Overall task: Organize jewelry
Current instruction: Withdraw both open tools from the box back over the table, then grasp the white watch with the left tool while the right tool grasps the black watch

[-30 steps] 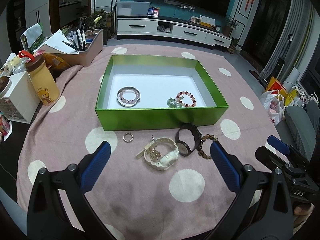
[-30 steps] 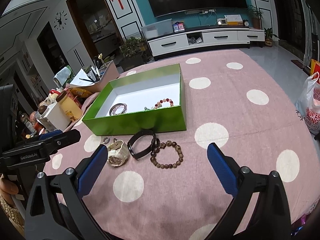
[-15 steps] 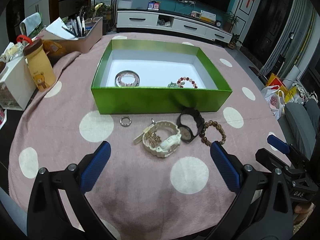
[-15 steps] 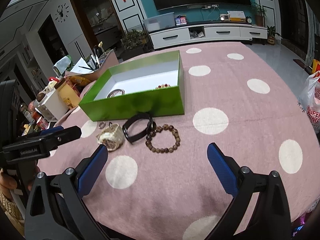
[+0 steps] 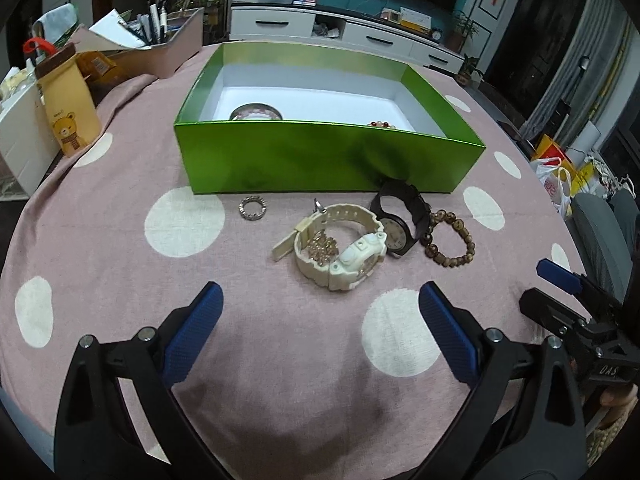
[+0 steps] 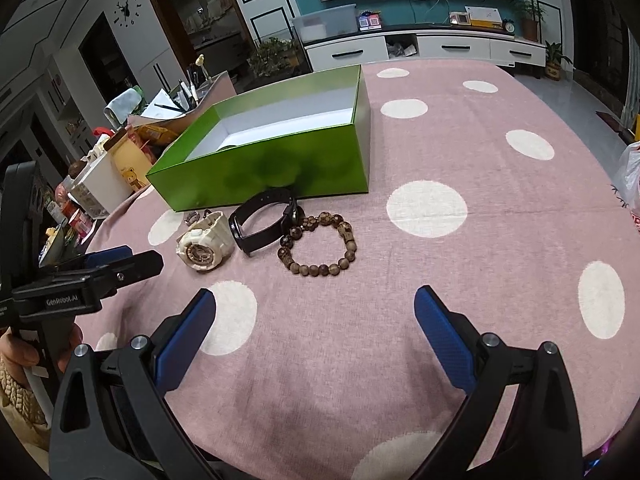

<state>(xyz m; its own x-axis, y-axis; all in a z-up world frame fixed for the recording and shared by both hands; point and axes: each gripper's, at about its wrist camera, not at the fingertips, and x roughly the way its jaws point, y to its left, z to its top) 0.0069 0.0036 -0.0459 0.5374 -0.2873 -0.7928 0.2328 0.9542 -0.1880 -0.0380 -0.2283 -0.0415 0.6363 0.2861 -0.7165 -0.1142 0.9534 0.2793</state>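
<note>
Both tongs have dropped lower toward the tabletop (image 5: 120, 264), left tongs (image 5: 318, 312) and right tongs (image 6: 314, 312) spread wide and empty, with the cream watch (image 5: 340, 250), black watch (image 5: 400, 216) and wooden bead bracelet (image 6: 318, 244) lying just beyond them, near the green box (image 5: 320, 156).

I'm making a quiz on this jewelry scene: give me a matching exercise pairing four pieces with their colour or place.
Things:
1. chunky watch
2. slim watch
3. bead bracelet
4. small ring

Descriptions:
A. brown wooden beads, on the cloth nearest the right gripper
B. black strap, lying against the green box
C. silver, alone on the cloth, left of the watches
D. cream, with a gold chain piled inside its loop

Pairs: 1-D, 2-B, 3-A, 4-C
</note>
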